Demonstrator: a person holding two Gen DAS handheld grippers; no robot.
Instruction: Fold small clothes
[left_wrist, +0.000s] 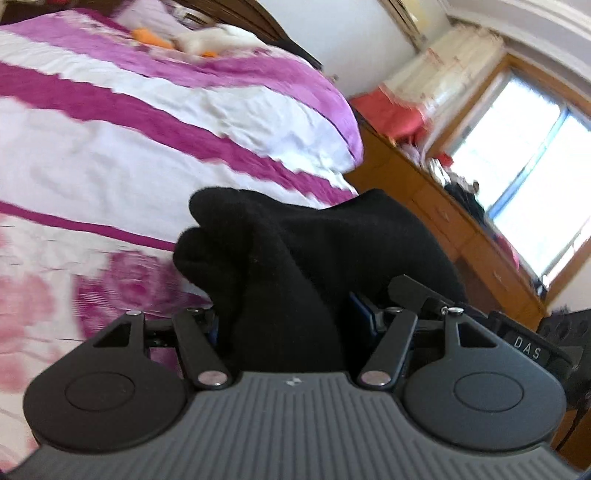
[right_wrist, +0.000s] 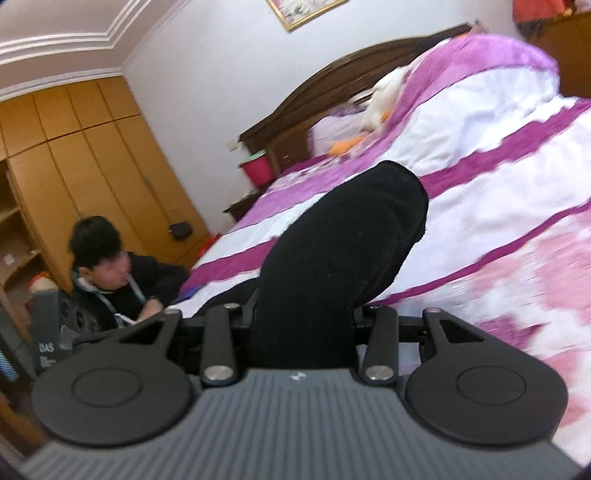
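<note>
Two grippers are each clamping an end of a black garment, seemingly a sock though its full outline is hidden. In the left wrist view the left gripper (left_wrist: 291, 317) is holding a thick bunch of the black garment (left_wrist: 295, 251) between half-parted jaws, with cloth filling the gap; the fabric is rising from the bottom centre toward the middle of the frame and spreading into two rounded lobes, its long axis lying roughly away from the camera. In the right wrist view the right gripper (right_wrist: 301, 325) is pinching a narrower part, and the garment is climbing from the bottom centre and leaning toward the upper right, ending in a rounded tip. Beyond it, a bed with a purple-and-white striped quilt (left_wrist: 147, 122) is filling the background. At the far left of the right view, a person in dark clothing (right_wrist: 122, 280) is sitting beside a wooden wardrobe (right_wrist: 74, 147).
</note>
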